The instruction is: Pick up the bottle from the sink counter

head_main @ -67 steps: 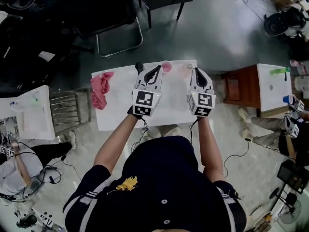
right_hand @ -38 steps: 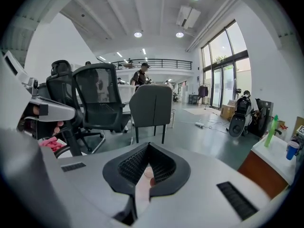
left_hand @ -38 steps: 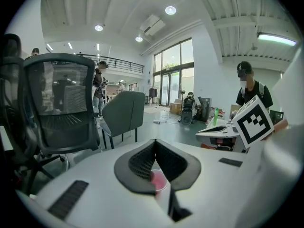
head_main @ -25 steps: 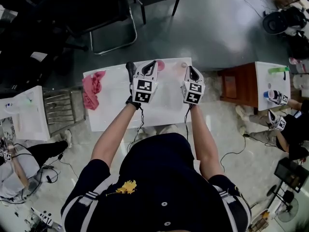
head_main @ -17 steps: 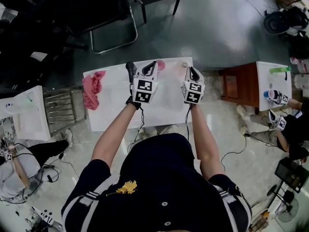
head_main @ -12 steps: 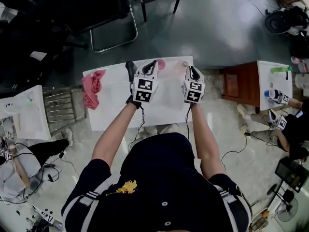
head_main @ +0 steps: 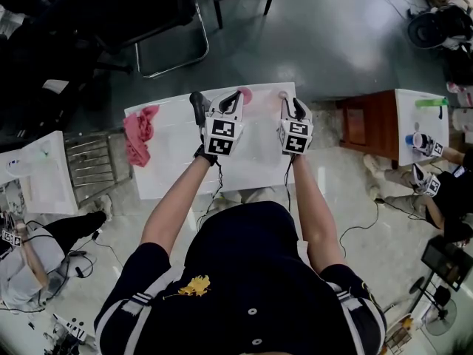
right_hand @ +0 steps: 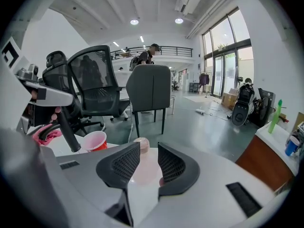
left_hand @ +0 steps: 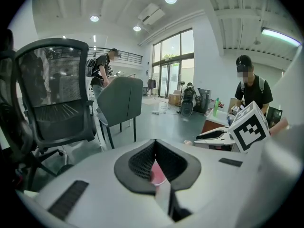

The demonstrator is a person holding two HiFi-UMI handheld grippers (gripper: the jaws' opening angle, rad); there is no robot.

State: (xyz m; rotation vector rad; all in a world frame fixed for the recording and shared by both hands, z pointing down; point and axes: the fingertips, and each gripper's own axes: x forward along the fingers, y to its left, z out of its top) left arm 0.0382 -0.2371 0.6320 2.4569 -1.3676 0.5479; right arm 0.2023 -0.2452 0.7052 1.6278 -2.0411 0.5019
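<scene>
Approach step: the right gripper (right_hand: pixel 149 148) fingers have just been opening and stand narrowly apart astride the bottle (right_hand: pixel 143 144) at the bench's (head_main: pixel 170 154) far edge, not gripping. The left gripper (left_hand: pixel 154 142) fingers are together. Next: advance, then close.

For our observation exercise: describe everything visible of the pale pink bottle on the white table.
The pale pink, plastic-looking bottle has a round beige cap. It stands upright near the far edge of the white table, between the right gripper's dark mesh-faced jaws, which have just been opening around it. Whether they touch it is unclear.
</scene>
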